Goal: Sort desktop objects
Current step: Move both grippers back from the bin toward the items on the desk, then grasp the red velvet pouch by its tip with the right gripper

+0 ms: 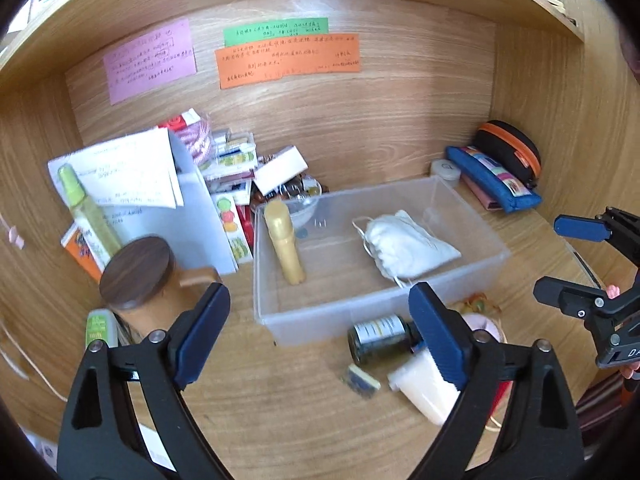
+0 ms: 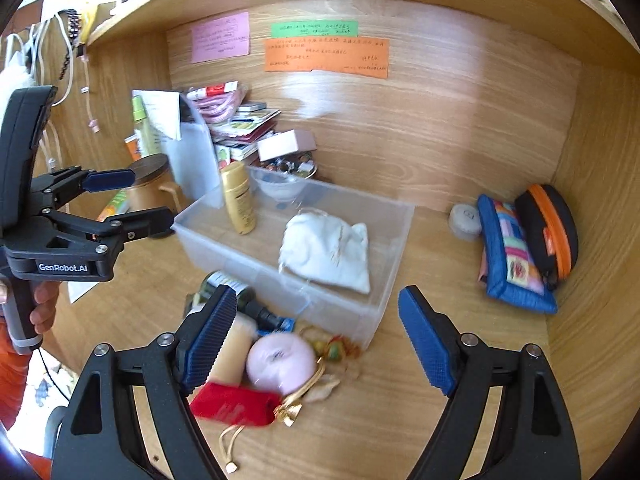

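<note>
A clear plastic bin (image 1: 476,268) (image 2: 396,232) sits mid-desk. It holds a gold bottle (image 1: 285,246) (image 2: 239,196) and a white cloth pouch (image 1: 408,246) (image 2: 328,252). In front of it lie a dark green bottle (image 1: 378,338) (image 2: 232,286), a cream tube (image 1: 424,390) (image 2: 234,354), a pink round case (image 2: 280,362), a red pouch (image 2: 232,404) and a small eraser-like block (image 1: 363,380). My left gripper (image 1: 320,336) is open and empty above the desk before the bin. My right gripper (image 2: 316,344) is open and empty above the pink case.
A wooden-lidded mug (image 1: 140,280), papers, a green spray bottle (image 1: 86,208) and stacked boxes crowd the back left. A blue pencil case (image 2: 512,256), a black-orange zip case (image 2: 552,228) and a small round tin (image 2: 464,220) lie at the right wall. A shelf runs overhead.
</note>
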Action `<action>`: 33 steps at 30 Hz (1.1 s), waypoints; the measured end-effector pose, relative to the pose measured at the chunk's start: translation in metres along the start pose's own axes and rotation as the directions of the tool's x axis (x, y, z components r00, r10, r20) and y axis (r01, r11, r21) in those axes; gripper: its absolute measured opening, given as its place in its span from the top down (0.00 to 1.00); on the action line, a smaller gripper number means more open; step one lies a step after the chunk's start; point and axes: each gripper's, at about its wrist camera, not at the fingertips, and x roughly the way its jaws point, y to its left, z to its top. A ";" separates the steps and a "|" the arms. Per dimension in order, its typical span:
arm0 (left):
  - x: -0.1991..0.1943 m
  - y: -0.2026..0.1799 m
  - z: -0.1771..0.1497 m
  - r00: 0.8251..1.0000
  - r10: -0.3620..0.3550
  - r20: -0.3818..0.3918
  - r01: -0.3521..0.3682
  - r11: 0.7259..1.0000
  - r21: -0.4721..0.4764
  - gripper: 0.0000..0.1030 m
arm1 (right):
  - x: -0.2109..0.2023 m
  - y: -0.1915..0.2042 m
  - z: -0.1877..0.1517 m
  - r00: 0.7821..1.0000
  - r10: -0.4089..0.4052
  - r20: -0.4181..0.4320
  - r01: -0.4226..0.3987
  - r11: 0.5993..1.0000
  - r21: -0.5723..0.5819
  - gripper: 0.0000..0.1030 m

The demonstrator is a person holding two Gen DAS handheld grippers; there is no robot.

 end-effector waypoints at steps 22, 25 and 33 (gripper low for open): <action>0.010 -0.036 -0.096 0.982 -0.131 -0.136 0.131 0.991 -0.009 0.10 | 0.035 0.026 -0.094 0.973 0.176 -0.152 -0.152 0.976 0.154 0.20; 0.011 -0.039 -0.101 0.982 -0.123 -0.145 0.126 0.992 0.012 0.10 | 0.046 0.030 -0.096 0.967 0.190 -0.170 -0.162 0.972 0.168 0.20; 0.017 -0.042 -0.102 0.978 -0.141 -0.153 0.150 0.987 0.049 0.10 | 0.067 0.030 -0.094 0.958 0.220 -0.182 -0.181 0.961 0.207 0.28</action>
